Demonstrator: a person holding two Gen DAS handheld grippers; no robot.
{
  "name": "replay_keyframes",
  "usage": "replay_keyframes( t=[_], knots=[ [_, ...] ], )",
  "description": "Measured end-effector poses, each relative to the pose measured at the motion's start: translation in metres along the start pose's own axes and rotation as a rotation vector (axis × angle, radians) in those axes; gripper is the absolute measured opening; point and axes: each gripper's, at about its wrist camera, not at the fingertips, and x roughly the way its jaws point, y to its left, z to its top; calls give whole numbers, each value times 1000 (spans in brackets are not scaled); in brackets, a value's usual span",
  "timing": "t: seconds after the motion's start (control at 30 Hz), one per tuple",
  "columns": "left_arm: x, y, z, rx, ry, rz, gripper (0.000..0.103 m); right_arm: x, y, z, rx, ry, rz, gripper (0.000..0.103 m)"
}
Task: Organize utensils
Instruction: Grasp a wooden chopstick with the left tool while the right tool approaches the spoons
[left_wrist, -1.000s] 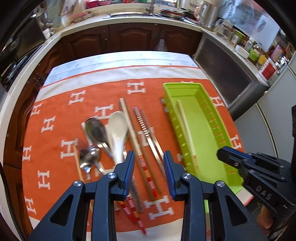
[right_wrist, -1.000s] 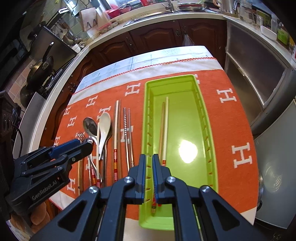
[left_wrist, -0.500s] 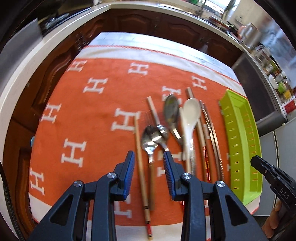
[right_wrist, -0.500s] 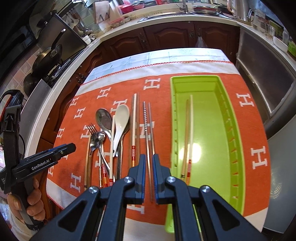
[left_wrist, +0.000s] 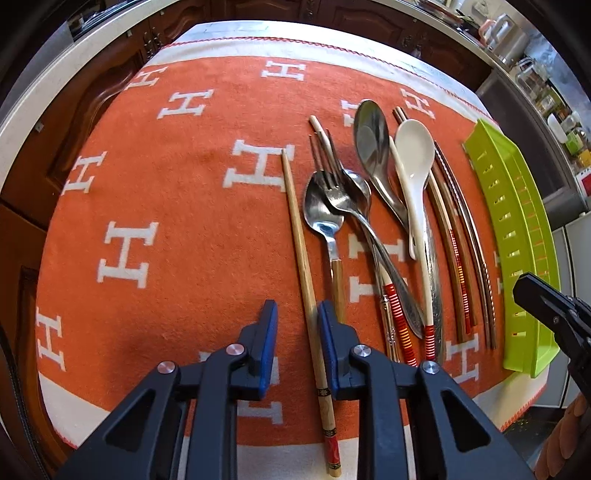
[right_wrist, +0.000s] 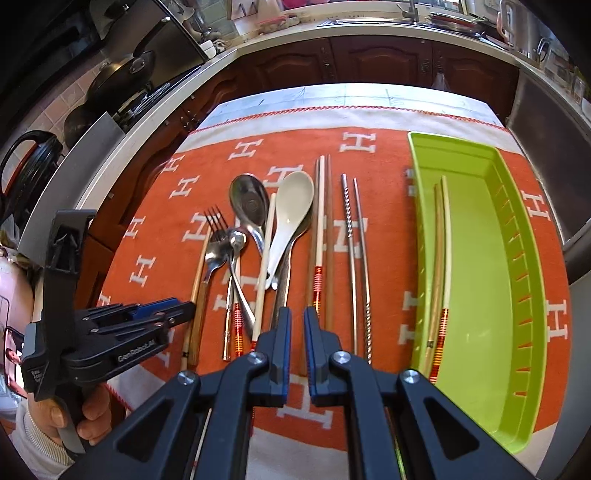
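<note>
Chopstick (left_wrist: 303, 258) lay between closing left gripper (left_wrist: 297, 325) pads, spoons (left_wrist: 325, 210) beside; right gripper (right_wrist: 297, 325) pointed down, nearly shut, empty.

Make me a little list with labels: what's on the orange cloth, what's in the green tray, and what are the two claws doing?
cloth: orange cloth with white H marks
loose utensils: white spoon, metal spoons, fork, several chopsticks
tray: green tray, two chopsticks inside
left claw: closing around a wooden chopstick, not pressing yet
right claw: shut, empty
</note>
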Motion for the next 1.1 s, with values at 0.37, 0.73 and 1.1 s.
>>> replay_keyframes(
  t=[0.37,0.73,1.1],
  knots=[
    [1,-30,-5,98,-19,99,21,1,5,-5,-5,10,0,7],
    [-7,-15,-10,57,-81,88,4,7,14,-7,-28,32,2,7],
    [-33,31,-15,-32,-147,36,4,35,62,6,-131,39,107,7]
  ],
)
